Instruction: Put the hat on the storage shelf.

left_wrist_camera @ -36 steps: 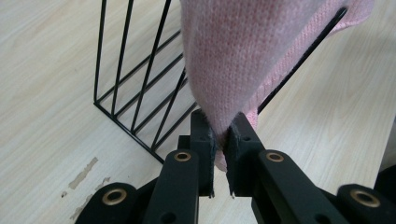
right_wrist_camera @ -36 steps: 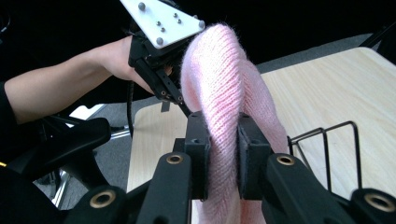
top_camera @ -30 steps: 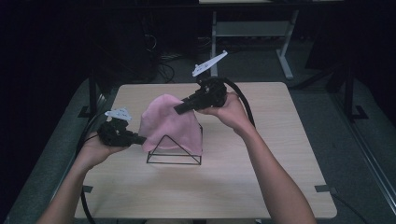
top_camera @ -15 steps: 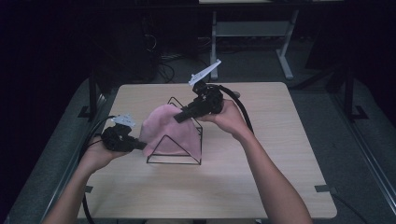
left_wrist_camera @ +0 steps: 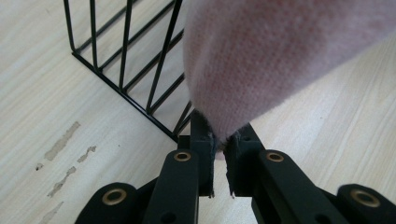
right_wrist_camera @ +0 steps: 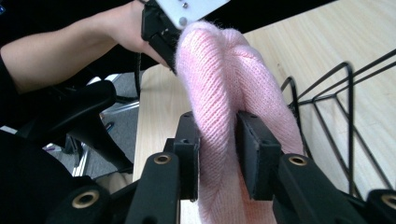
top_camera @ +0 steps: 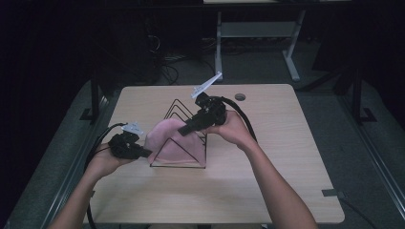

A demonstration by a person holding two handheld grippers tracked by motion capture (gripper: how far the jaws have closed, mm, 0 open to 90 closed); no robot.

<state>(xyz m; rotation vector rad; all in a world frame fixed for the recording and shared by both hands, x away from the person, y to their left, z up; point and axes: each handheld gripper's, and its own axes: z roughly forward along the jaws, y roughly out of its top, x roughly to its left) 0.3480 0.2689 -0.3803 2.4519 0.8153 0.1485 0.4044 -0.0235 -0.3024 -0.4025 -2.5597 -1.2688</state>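
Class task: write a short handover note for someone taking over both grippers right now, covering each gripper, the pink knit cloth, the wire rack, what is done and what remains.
Left gripper: shut on the lower edge of the pink knit cloth, at the rack's left side.
Right gripper: shut on a fold of the cloth higher up, over the rack.
Black wire rack: stands mid-table; the cloth hangs stretched between both grippers against the rack's front-left end, its back loops bare.
Done: cloth gripped at two points.
Left: probably finish moving the cloth onto or off the rack, then release; which way is unclear from this moment alone.
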